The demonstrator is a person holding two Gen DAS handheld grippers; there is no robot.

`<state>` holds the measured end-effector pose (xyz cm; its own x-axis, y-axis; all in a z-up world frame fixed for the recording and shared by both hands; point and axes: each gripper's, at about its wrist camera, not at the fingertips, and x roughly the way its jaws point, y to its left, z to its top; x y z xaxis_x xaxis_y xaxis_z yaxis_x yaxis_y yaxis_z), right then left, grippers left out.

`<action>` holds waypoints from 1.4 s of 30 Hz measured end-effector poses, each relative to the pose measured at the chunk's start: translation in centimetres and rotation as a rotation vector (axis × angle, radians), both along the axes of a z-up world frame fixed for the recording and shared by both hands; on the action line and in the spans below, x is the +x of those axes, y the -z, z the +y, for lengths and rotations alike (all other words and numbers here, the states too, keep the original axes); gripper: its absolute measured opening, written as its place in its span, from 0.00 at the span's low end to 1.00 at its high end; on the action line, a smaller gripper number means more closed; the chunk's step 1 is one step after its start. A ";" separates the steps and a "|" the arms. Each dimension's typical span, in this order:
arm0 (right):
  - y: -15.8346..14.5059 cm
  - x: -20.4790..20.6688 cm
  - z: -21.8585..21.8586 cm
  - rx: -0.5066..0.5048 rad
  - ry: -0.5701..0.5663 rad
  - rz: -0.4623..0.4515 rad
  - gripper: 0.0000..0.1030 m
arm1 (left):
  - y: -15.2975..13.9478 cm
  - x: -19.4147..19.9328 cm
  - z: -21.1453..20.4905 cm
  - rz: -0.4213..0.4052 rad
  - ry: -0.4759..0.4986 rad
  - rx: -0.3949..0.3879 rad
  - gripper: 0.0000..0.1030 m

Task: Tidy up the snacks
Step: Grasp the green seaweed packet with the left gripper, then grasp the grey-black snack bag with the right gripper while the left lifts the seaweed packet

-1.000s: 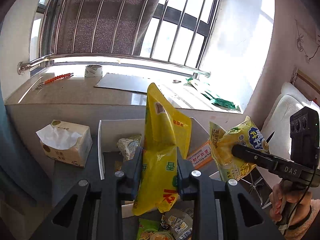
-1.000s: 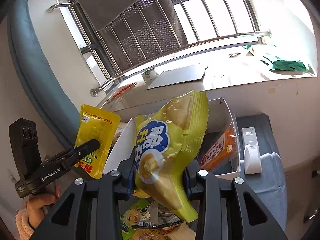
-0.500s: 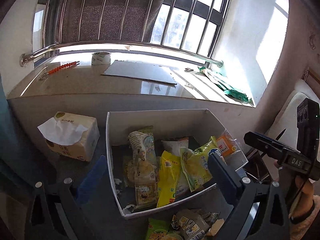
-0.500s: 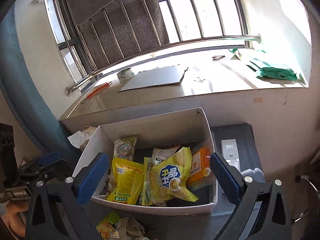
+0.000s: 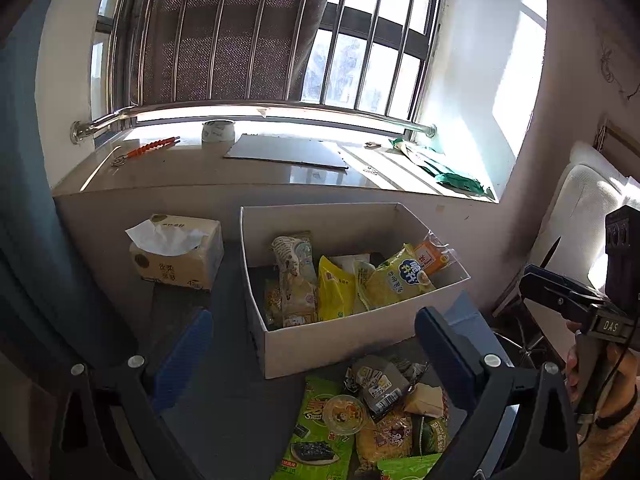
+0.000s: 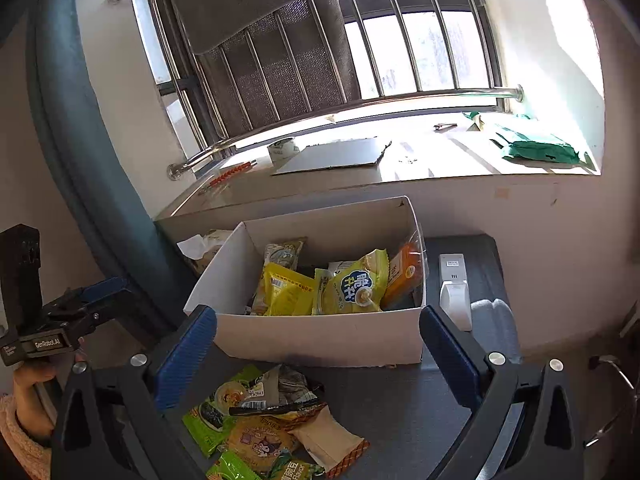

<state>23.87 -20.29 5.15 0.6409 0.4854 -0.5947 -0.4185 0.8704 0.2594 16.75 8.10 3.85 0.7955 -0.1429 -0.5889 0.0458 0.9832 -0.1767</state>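
Observation:
A white cardboard box (image 5: 340, 340) (image 6: 320, 344) on a dark table holds several snack bags, among them a yellow pouch (image 5: 335, 290) (image 6: 287, 290) and a yellow-green puffed-snack bag (image 5: 394, 280) (image 6: 354, 284). A pile of loose snack packets (image 5: 360, 420) (image 6: 264, 428) lies on the table in front of the box. My left gripper (image 5: 314, 352) is open and empty, held back from the box above the pile. My right gripper (image 6: 318, 348) is open and empty, also in front of the box. Each gripper shows at the edge of the other's view.
A tissue box (image 5: 178, 252) stands left of the white box. A white remote-like device (image 6: 454, 288) lies to its right. Behind is a windowsill (image 5: 260, 168) with a tape roll, a flat grey board and green bags. A white chair (image 5: 580, 216) is at the right.
Both grippers have opened and let their yellow bags go into the box. Both have then drawn back toward me, so the loose pile shows below.

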 end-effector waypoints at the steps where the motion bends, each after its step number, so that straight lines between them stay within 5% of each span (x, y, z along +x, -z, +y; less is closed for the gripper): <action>1: 0.2 -0.9 -0.3 0.002 -0.001 -0.001 1.00 | 0.4 -1.1 -0.4 0.004 0.007 0.003 1.00; 11: 6.1 -10.7 -4.4 0.001 0.084 0.077 1.00 | 9.4 -9.9 -7.7 0.175 0.114 0.057 1.00; 21: 10.1 -15.9 -8.2 0.040 0.151 0.188 1.00 | 14.5 -11.0 -12.5 0.297 0.163 0.129 1.00; 28: 10.3 -16.1 -7.5 0.031 0.129 0.182 1.00 | 16.4 -10.3 -12.7 0.344 0.173 0.147 0.98; 31: 10.4 -16.0 -6.6 0.027 0.102 0.181 1.00 | 16.6 -10.3 -11.7 0.341 0.215 0.052 0.64; 42: 9.9 -11.7 -0.6 -0.022 -0.040 0.165 1.00 | 12.4 -13.4 -6.0 0.185 0.125 0.003 0.63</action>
